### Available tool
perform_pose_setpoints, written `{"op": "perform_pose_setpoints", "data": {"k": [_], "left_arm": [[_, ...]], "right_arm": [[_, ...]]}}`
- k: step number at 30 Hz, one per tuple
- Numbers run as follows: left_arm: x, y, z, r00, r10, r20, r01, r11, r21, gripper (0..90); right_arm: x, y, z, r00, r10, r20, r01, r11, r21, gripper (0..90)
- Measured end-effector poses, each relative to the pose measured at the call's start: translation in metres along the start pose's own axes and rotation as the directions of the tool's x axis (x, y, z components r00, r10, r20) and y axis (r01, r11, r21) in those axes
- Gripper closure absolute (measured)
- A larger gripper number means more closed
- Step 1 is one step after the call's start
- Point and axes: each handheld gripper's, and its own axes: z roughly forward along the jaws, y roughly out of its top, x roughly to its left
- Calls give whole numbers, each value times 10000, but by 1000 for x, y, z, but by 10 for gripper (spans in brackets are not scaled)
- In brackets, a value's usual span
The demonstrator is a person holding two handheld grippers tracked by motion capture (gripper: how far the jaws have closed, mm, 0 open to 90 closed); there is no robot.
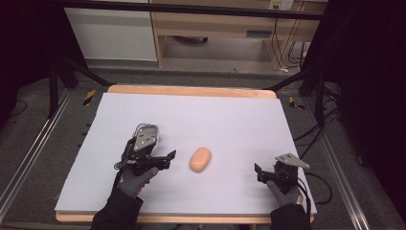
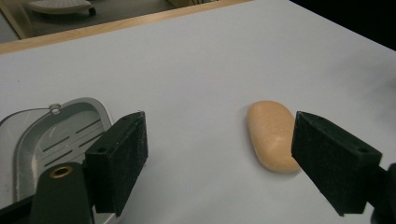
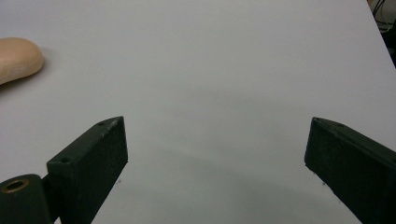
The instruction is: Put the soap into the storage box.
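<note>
We see peach soap bar (image 1: 200, 159) lying bare on white table cover (image 1: 215, 120), near centre, toward near edge. Grey slotted soap dish (image 2: 56, 140) sits left of bar, apart from it, nothing in it that we can see. Left gripper (image 1: 165, 158) just left of bar, jaws wide, holding nothing. Right gripper (image 1: 261, 172) well right of bar, jaws wide, holding nothing.

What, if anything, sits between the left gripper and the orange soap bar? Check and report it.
Nothing visible. The soap bar lies alone on the white table, just right of the left gripper, whose jaws are open. The grey soap dish sits off to the gripper's other side, out of the path.
</note>
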Motion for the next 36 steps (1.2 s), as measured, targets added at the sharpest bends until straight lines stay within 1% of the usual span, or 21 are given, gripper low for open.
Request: {"op": "perform_pose_setpoints", "data": {"k": [7,9,10,12,15,19,25,28,31,35,36], "left_arm": [[-8,5,10,9999,90,136,-91,9999,70,181],[-12,7,17,9997,154,194,-157,9998,123,181],[-12,7,17,9997,154,194,-157,9998,123,181],[-15,7,21,9995,212,226,-217,9996,199,180],[-19,7,27,9993,189,308,-198,9995,262,180],[-24,7,33,9986,356,382,-371,9985,402,179],[-28,8,40,9983,361,447,-380,9983,439,179],[-31,7,44,9980,408,483,-436,9974,572,178],[-32,7,46,9981,365,491,-394,9975,585,177],[-34,7,50,9976,473,504,-509,9962,713,177],[-35,7,52,9979,424,495,-458,9965,701,177]], "right_arm": [[0,0,1,10000,-35,-5,35,10000,59,63],[0,-1,1,9999,-111,23,111,9999,79,62],[0,-1,1,9999,-111,23,111,9999,79,62],[0,0,2,9999,-101,4,101,9999,75,62],[0,0,1,10000,-31,-40,31,10000,82,62],[0,0,1,10000,-74,-6,74,9999,91,62],[0,0,2,9999,-128,14,128,9999,108,62],[0,0,1,10000,-73,-10,74,9999,101,62],[0,0,1,10000,-63,-19,63,9999,97,62],[0,0,2,9999,-157,10,157,9998,104,62],[0,0,2,9999,-101,-10,101,9999,128,62]]}}
